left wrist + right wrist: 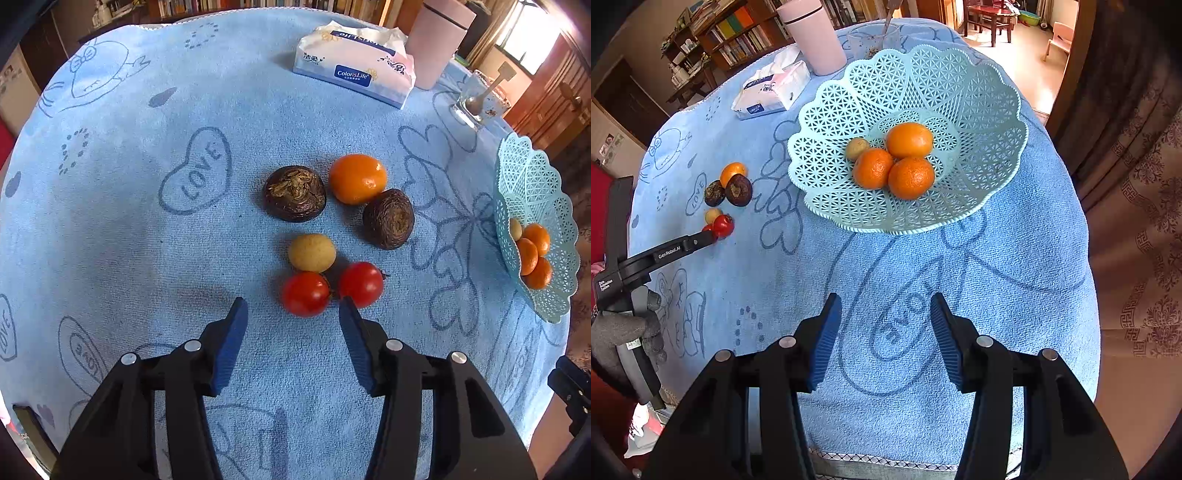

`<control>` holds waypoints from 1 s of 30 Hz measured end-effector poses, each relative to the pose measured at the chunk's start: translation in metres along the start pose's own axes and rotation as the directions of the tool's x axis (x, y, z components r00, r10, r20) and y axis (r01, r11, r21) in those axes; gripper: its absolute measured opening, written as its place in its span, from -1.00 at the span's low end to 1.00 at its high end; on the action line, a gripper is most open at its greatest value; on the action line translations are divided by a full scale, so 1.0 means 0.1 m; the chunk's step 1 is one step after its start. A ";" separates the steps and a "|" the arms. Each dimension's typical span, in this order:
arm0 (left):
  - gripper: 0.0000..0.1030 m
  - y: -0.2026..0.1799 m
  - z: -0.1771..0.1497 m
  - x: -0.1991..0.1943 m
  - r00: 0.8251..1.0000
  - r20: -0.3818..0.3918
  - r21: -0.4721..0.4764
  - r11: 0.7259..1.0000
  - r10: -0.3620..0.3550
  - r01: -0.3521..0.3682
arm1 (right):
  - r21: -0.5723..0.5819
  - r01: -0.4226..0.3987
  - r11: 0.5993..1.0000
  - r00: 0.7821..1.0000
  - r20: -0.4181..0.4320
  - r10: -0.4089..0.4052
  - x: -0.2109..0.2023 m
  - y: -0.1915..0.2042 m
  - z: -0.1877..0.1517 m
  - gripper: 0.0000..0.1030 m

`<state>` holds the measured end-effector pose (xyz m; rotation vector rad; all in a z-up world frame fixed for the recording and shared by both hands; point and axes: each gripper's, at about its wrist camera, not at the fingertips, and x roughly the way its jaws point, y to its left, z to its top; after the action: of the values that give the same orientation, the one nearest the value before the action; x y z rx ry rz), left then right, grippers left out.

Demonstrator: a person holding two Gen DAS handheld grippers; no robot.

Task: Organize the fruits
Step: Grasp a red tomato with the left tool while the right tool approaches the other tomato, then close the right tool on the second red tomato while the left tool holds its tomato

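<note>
The left gripper (pixel 293 308) has its blue-padded fingers (pixel 231 343) spread wide with nothing between them, low over the blue towel-covered table (pixel 110 229). Just ahead of the fingertips lie two red tomatoes: the left tomato (pixel 306 294) sits a little ahead of the gap, and the right tomato (pixel 361 284) sits just beyond the right finger's tip, perhaps touching it, though the angle makes that hard to judge. Directly beyond the tomatoes, touching or nearly so, is a small yellow fruit (pixel 312 253). Farther ahead lie a dark brown fruit (pixel 294 193), an orange (pixel 357 179) and a second dark brown fruit (pixel 388 218), the orange pressed against the second one. Far ahead stand a tissue pack (pixel 354 62), a pink cylinder (pixel 439 40) and a glass with a spoon (pixel 471 99).

The right gripper (pixel 885 308) also has its fingers (pixel 827 338) wide apart and empty, above bare towel. Well ahead of them, slightly to the right, stands the pale green lattice basket (pixel 831 122) holding three oranges (pixel 909 140) clustered together and one small yellow fruit touching them. Off to the left of these fingers, the loose fruits lie in a group with the left gripper reaching toward them from a gloved hand (pixel 626 332).
</note>
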<state>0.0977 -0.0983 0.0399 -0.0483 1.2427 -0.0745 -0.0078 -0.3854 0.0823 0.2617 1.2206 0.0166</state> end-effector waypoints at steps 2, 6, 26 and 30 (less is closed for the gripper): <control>-0.16 0.00 0.03 0.04 1.000 -0.006 0.008 1.000 -0.009 0.009 | 0.004 0.004 1.000 1.000 -0.005 -0.004 0.01 0.02 -0.01 0.00; -0.41 0.01 0.05 0.09 0.999 -0.017 0.019 0.999 -0.039 0.040 | 0.000 0.004 1.000 1.000 -0.015 -0.004 0.06 0.11 -0.02 0.00; -0.45 0.60 -0.22 -0.44 0.998 0.015 -0.032 0.997 -0.069 0.069 | -0.195 -0.135 0.971 0.990 -0.077 0.122 0.50 1.31 0.30 0.00; -0.45 0.76 -0.32 -0.54 0.998 0.015 -0.049 0.997 -0.062 0.063 | -0.222 -0.154 0.963 0.987 -0.090 0.137 0.63 1.56 0.37 0.00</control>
<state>0.0526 -0.0184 0.0749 -0.1302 1.2292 -0.0978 0.0685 -0.2316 0.0684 0.1499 1.2583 0.2948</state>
